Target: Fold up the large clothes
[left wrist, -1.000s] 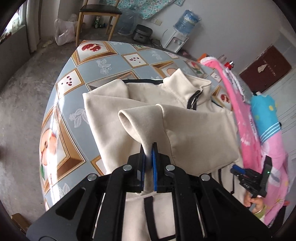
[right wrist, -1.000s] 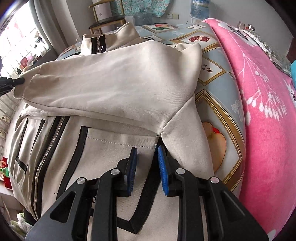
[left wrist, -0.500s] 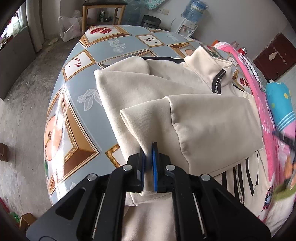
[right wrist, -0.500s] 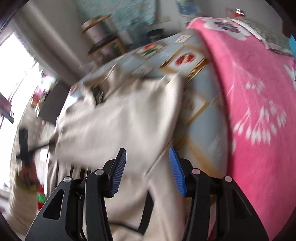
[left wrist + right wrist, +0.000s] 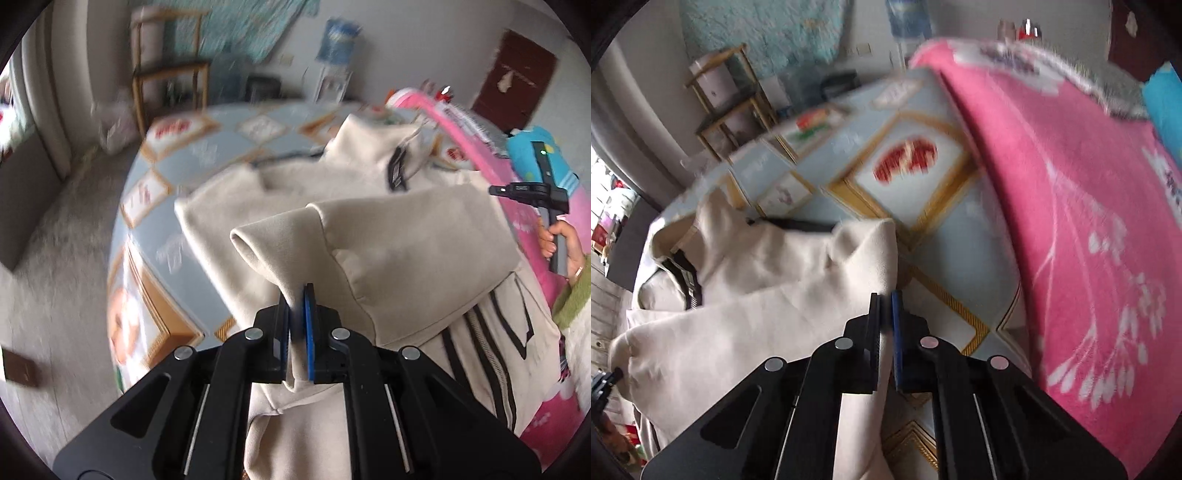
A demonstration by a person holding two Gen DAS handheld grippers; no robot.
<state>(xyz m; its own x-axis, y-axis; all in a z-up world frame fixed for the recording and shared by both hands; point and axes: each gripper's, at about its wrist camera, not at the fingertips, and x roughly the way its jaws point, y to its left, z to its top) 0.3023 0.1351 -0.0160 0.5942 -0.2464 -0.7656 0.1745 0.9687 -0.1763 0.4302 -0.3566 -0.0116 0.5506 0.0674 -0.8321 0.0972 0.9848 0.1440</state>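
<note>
A cream jacket [image 5: 406, 236] with black stripes and a zip lies on a table with a blue patterned cloth [image 5: 162, 243]. One sleeve is folded across its chest. My left gripper [image 5: 296, 295] is shut on the left edge of the jacket and lifts a fold of it. My right gripper [image 5: 886, 299] is shut on the jacket's right edge [image 5: 864, 258] near the shoulder. The right gripper also shows at the right in the left wrist view [image 5: 539, 192], held by a hand. The collar [image 5: 679, 258] lies at the left in the right wrist view.
A pink blanket [image 5: 1089, 206] covers the right side of the table. A blue cloth [image 5: 528, 155] lies beyond it. A wooden chair [image 5: 166, 74] and a water bottle [image 5: 340, 33] stand past the far end. Bare floor [image 5: 55, 258] is left of the table.
My right gripper has gone from open beside the jacket to shut on its right edge, further up toward the shoulder. My left gripper has kept its hold and lifted the fabric.
</note>
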